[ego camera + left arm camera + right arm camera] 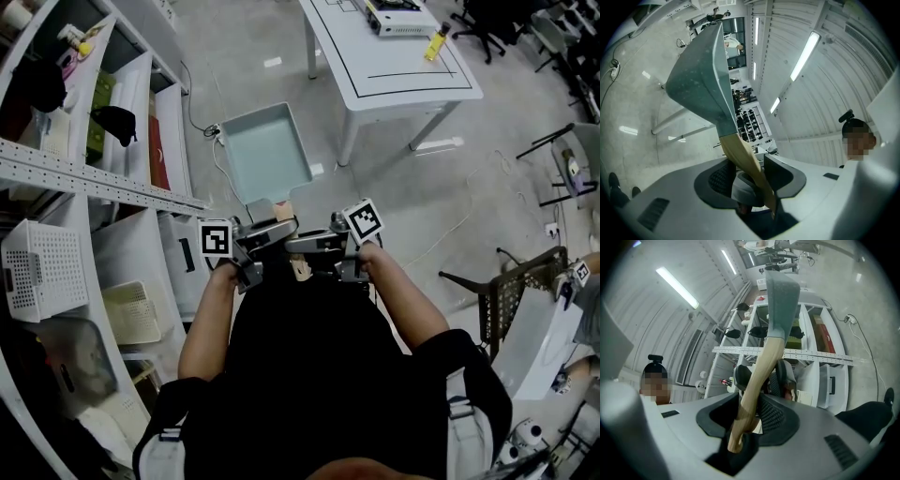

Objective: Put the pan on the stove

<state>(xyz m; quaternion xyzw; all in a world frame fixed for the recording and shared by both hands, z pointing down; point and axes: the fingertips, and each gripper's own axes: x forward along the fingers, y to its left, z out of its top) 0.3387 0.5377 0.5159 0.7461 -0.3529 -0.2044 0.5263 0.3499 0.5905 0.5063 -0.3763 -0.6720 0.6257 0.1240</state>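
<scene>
A square grey-green pan (pixel 265 150) with a pale wooden handle (pixel 285 210) hangs above the floor in front of me. Both grippers hold it by the handle. My left gripper (pixel 261 240) clamps it from the left, and the handle (pixel 740 154) runs up between its pads (pixel 715 177) to the pan body (pixel 701 79). My right gripper (pixel 317 244) grips from the right; there the handle (pixel 757 376) passes between its dark pads (pixel 774 412) up to the pan (pixel 783 291). A portable stove (pixel 398 17) sits on the white table (pixel 394 75) ahead to the right.
Metal shelving (pixel 103 183) with white baskets (pixel 42 267) and boxes runs along my left. A yellow bottle (pixel 437 42) stands on the table by the stove. A power strip and cable (pixel 214 131) lie on the floor. A dark wire chair (pixel 506 291) is at the right.
</scene>
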